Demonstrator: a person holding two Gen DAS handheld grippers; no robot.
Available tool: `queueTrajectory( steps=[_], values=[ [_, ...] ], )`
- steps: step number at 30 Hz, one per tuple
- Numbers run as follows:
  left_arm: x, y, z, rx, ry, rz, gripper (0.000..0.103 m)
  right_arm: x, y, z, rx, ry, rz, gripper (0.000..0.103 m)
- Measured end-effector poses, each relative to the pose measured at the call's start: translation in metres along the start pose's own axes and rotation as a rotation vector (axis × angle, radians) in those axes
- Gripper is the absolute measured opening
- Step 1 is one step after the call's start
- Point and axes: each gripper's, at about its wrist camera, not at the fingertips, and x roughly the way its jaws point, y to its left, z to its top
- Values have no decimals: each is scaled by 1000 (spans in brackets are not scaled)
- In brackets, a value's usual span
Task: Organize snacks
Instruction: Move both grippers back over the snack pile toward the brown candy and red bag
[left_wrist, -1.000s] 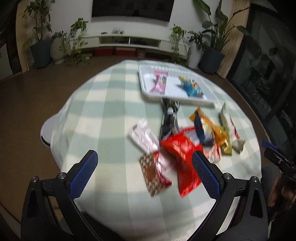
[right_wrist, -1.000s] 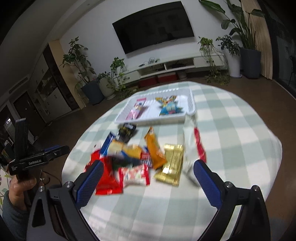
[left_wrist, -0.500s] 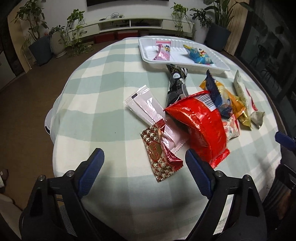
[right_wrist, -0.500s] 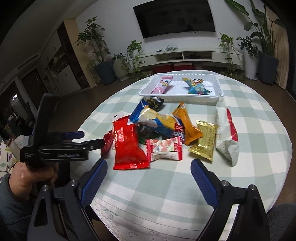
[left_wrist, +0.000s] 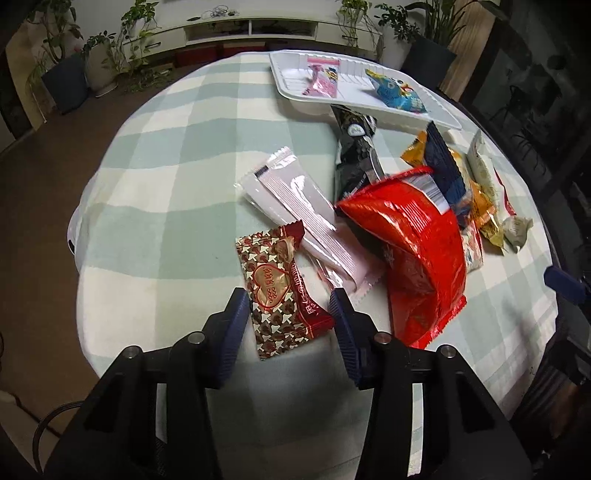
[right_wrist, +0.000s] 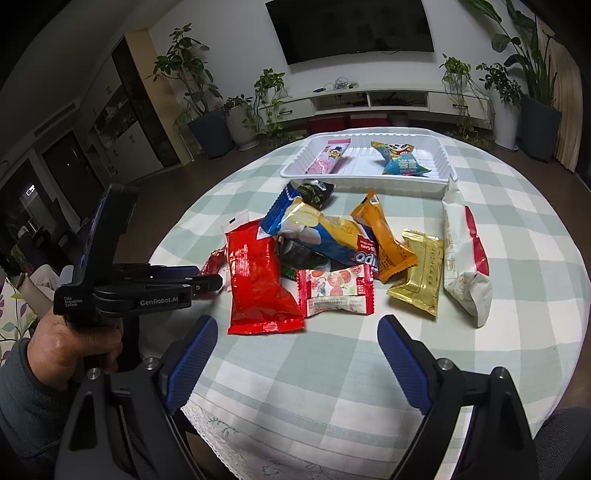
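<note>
My left gripper (left_wrist: 288, 306) points down at the near left of the table, its jaws closing around a brown-red heart-print packet (left_wrist: 280, 291). The pads sit right at the packet's side edges; the packet lies flat, uncrumpled. A pink-white packet (left_wrist: 295, 199) and a big red bag (left_wrist: 413, 243) lie just beyond it. My right gripper (right_wrist: 295, 332) hovers open over the near table edge, nothing between its fingers, in front of a red-white candy packet (right_wrist: 336, 291). The white tray (right_wrist: 439, 177) at the far side holds a pink bar (right_wrist: 328, 158) and a blue packet (right_wrist: 402, 162).
The snack pile also has a blue chip bag (right_wrist: 317, 229), an orange packet (right_wrist: 388, 240), a gold packet (right_wrist: 421, 277), a white-red bag (right_wrist: 465, 258) and a black packet (right_wrist: 314, 192). A hand (right_wrist: 77, 343) holds the left gripper. Checked cloth (right_wrist: 332, 380) covers the round table.
The left gripper dropped down toward the heart-print packet and its jaws narrowed from wide apart to the packet's sides. The right gripper swung left, then held still, jaws staying wide.
</note>
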Motion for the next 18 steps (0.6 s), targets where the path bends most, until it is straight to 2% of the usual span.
queueTrajectory(
  steps=[1, 3, 4, 8, 10, 14, 18],
  values=[
    [0, 1, 2, -6, 0, 7, 47, 0, 1, 0, -3, 1, 2, 91],
    [1, 4, 5, -21, -1, 24, 65, 1, 2, -1, -6, 6, 4, 91],
    [0, 4, 4, -24, 1, 32, 68, 1, 3, -1, -6, 8, 3, 91],
    [-1, 3, 8, -33, -4, 31, 70, 2, 2, -1, -4, 6, 2, 91],
    [2, 2, 8, -26, 2, 26, 70, 2, 2, -1, -4, 7, 4, 91],
    [11, 3, 8, -34, 26, -11, 48, 4, 3, -1, -4, 11, 6, 89],
    [12, 9, 8, -39, 18, -32, 41, 8, 7, 4, -14, 11, 10, 87]
  ],
)
